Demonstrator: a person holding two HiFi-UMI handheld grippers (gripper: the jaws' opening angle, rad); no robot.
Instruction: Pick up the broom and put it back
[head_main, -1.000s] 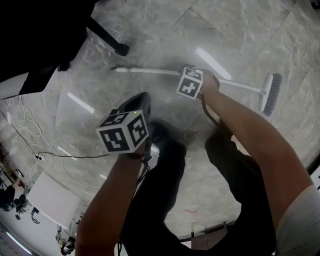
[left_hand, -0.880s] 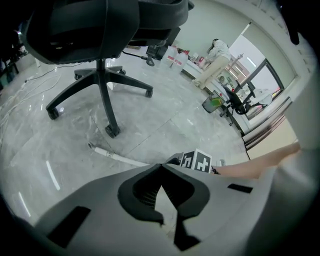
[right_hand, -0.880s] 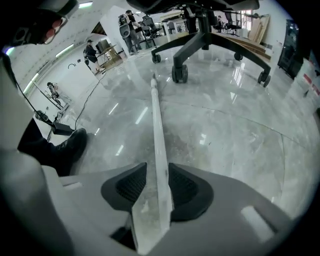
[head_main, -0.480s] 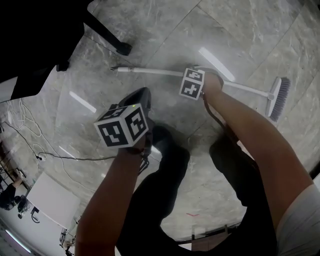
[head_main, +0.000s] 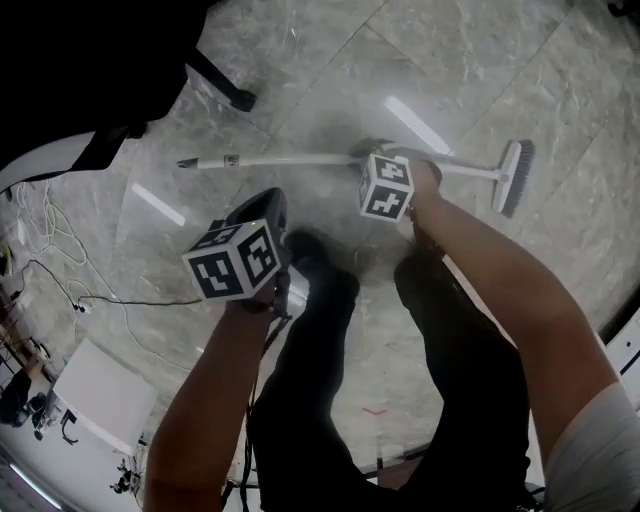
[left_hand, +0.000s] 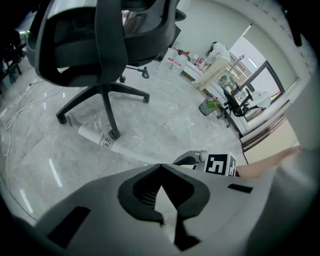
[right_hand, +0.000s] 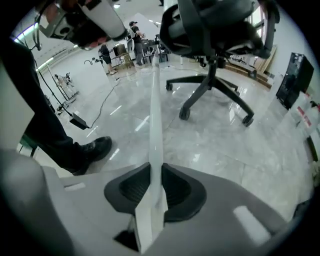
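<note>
- A black office chair (left_hand: 102, 55) stands on its wheeled star base on the grey marble floor (left_hand: 165, 120).
- Beyond the office chair, by the far wall, stand a bin (left_hand: 209, 106) with green in it and a second dark chair (left_hand: 236, 100).
- In the head view, loose cables (head_main: 45, 230) lie left of the office chair's base.
- A flat white panel (head_main: 100, 395) lies farther off on that same side.

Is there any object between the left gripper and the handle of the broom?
Nothing visible: only bare floor lies between the left gripper and the broom. The office chair stands beyond the handle.
</note>
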